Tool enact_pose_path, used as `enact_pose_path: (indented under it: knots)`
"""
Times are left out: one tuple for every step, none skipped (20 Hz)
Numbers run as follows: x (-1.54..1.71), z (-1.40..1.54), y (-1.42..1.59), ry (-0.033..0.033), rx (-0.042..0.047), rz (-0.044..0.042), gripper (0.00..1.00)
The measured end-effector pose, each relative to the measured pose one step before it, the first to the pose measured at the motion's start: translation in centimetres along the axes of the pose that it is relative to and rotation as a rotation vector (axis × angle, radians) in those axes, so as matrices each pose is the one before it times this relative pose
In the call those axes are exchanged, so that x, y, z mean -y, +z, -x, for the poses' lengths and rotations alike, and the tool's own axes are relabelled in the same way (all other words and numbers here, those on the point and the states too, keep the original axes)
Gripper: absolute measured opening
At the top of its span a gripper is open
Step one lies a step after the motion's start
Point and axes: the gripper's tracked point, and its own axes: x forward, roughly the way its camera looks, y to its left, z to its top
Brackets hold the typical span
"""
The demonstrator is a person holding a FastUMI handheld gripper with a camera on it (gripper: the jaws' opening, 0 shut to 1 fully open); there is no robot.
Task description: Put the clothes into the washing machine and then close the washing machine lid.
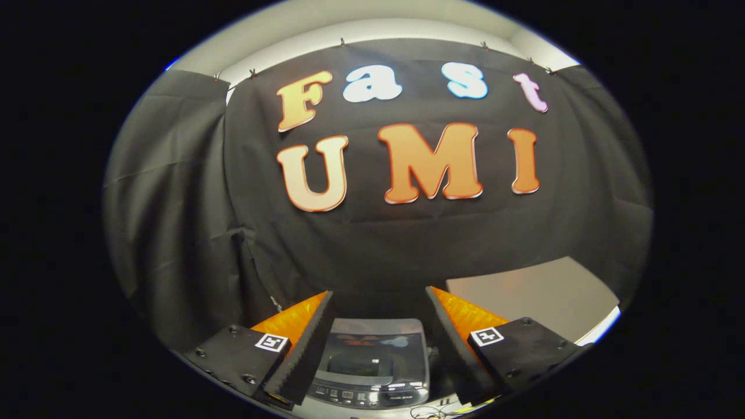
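Observation:
A small grey washing machine (372,361) stands below me, seen between my two fingers. Its glass lid (372,349) lies flat and shut, and a control panel (366,397) runs along its near edge. My gripper (378,294) hovers well above the machine, open, with nothing between its fingers (308,343). No clothes are in view.
A light grey tabletop (541,297) stretches beyond the right finger, with a white edge on its right. The black cloth wall (174,203) hangs close behind the machine and to the left. Thin cables (430,412) lie in front of the machine.

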Motion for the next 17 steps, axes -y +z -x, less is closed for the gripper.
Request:
enact_pose_path:
  knots:
    - [1.302, 0.93, 0.934, -0.01723, 0.01873, 0.01059, 0.98]
    - [1.283, 0.6, 0.492, -0.02543, 0.01634, 0.00768, 0.98]
    - [1.472, 1.202, 0.617, -0.01245, 0.01505, -0.00072, 0.98]
    - [1.174, 0.85, 0.483, -0.01213, 0.00972, -0.00596, 0.98]
    - [1.453, 1.255, 0.882, -0.01095, 0.01703, -0.00812, 0.98]
    - [1.159, 1.151, 0.295, -0.00422, 0.01432, -0.00297, 0.98]
    - [1.262, 0.951, -0.017, -0.0177, 0.01727, -0.00549, 0.98]
    - [1.056, 0.506, 0.283, -0.01558, 0.00792, 0.00086, 0.98]
    - [0.839, 0.623, 0.229, -0.01043, 0.01224, 0.0035, 0.98]
    - [0.693, 0.454, 0.363, -0.00716, 0.01035, 0.00612, 0.98]
    - [0.572, 0.279, 0.434, -0.00583, 0.01474, 0.00329, 0.98]
    - [0.61, 0.265, 0.424, -0.00251, 0.0099, -0.00287, 0.98]
    - [0.728, 0.196, 0.139, -0.00696, 0.00715, -0.00274, 0.98]
    - [0.611, 0.162, 0.187, -0.00499, 0.00478, -0.00784, 0.98]
    - [0.219, 0.265, 0.138, 0.00397, 0.0022, -0.00341, 0.98]
    - [0.48, 0.106, 0.125, -0.0092, 0.00728, -0.00043, 0.98]
    - [0.37, 0.093, 0.027, -0.00009, 0.00328, 0.00002, 0.98]
